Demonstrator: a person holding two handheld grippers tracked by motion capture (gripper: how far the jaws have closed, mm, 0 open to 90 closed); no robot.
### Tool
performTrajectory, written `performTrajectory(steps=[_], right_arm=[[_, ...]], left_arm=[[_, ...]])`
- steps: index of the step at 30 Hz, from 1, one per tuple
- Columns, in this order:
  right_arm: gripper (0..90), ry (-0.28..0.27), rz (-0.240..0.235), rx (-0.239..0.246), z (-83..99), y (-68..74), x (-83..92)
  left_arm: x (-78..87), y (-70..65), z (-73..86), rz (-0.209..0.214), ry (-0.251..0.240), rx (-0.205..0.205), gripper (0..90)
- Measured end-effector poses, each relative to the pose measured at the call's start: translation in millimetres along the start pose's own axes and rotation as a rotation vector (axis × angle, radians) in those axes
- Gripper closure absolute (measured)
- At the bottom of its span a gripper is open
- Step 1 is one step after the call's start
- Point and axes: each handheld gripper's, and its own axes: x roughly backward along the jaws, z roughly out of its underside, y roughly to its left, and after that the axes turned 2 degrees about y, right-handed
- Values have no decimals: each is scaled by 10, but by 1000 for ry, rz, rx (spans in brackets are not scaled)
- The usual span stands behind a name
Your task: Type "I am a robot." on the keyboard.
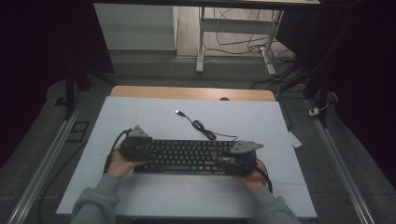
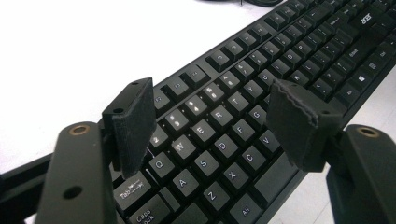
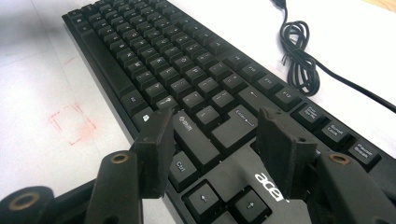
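A black keyboard (image 1: 187,156) lies across the middle of the white mat (image 1: 140,112), its coiled cable (image 1: 201,125) running back to a USB plug (image 1: 179,112). My left gripper (image 1: 148,151) hovers at the keyboard's left end. In the left gripper view its jaws (image 2: 212,123) stand open above the letter keys (image 2: 205,140), with nothing between the pads. My right gripper (image 1: 225,158) is over the keyboard's right end. In the right gripper view it (image 3: 217,149) stands open above the Shift and Enter keys and the logo, pads apart from the keys. The cable coil (image 3: 299,56) lies beyond.
The mat covers a wooden table (image 1: 187,92). A faint red square mark (image 3: 72,122) is on the mat in front of the keyboard. Beyond the table stand a desk leg (image 1: 200,46) and loose wires on the floor. Metal rails run along both sides.
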Motion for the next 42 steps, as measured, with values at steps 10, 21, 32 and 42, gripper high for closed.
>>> performTrajectory(steps=[10,21,32,42], right_arm=[[473,-3,3,14,-21,8,-8],[473,11,10,15,-21,2,-16],[473,16,12,19,-19,5,-28],[473,18,10,20,-18,3,-32]], left_arm=[[-59,-144,-32,55,11,-75,459],[-163,-309,-56,127,51,-142,887],[-366,-458,-52,107,113,-185,887],[-432,-479,-36,100,136,-189,883]])
